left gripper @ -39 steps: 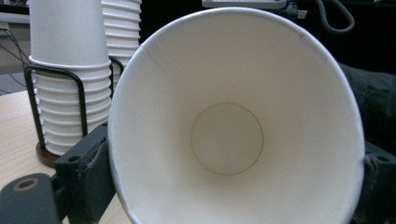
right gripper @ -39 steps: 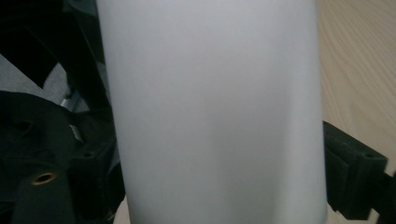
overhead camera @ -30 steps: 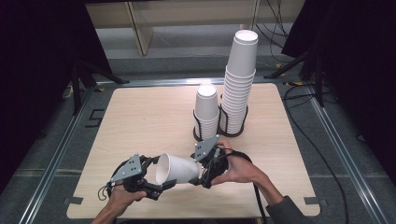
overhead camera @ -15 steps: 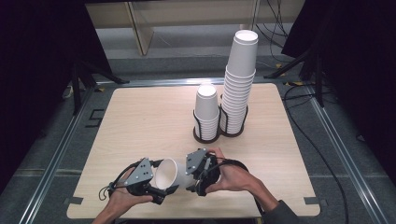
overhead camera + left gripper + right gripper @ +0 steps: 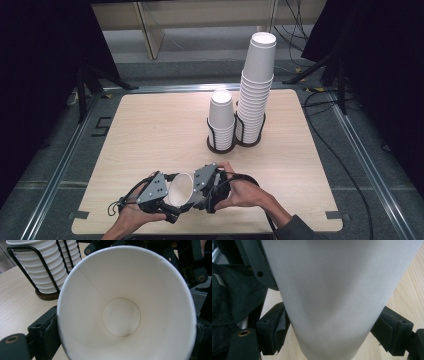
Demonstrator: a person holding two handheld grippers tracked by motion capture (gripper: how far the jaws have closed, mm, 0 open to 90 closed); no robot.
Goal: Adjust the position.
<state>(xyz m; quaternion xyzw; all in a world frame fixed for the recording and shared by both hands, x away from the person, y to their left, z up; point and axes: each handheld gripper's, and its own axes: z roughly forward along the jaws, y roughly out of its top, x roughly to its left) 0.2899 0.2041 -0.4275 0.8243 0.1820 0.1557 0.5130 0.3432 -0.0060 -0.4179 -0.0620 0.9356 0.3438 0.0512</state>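
Observation:
A white paper cup (image 5: 181,189) is held low over the table's front edge, between my two grippers. My left gripper (image 5: 167,204) looks straight into the cup's mouth (image 5: 122,315). Its jaws lie against the rim on both sides, and they have just been opening with the cup still between them. My right gripper (image 5: 202,192) is shut on the cup's body (image 5: 332,290), which is dented where its pads (image 5: 279,327) press. The person's hands wrap both grippers.
A tall stack of paper cups (image 5: 256,95) and a short stack (image 5: 221,117) stand in black wire holders at the table's back right; one stack (image 5: 42,265) appears in the left gripper view. The wooden table (image 5: 150,130) has metal rails around it. A cable (image 5: 345,165) runs off right.
The cup has turned from lying sideways to mouth up. Both grippers have drawn together near the front edge, and the right gripper has come down and closed around the cup's body.

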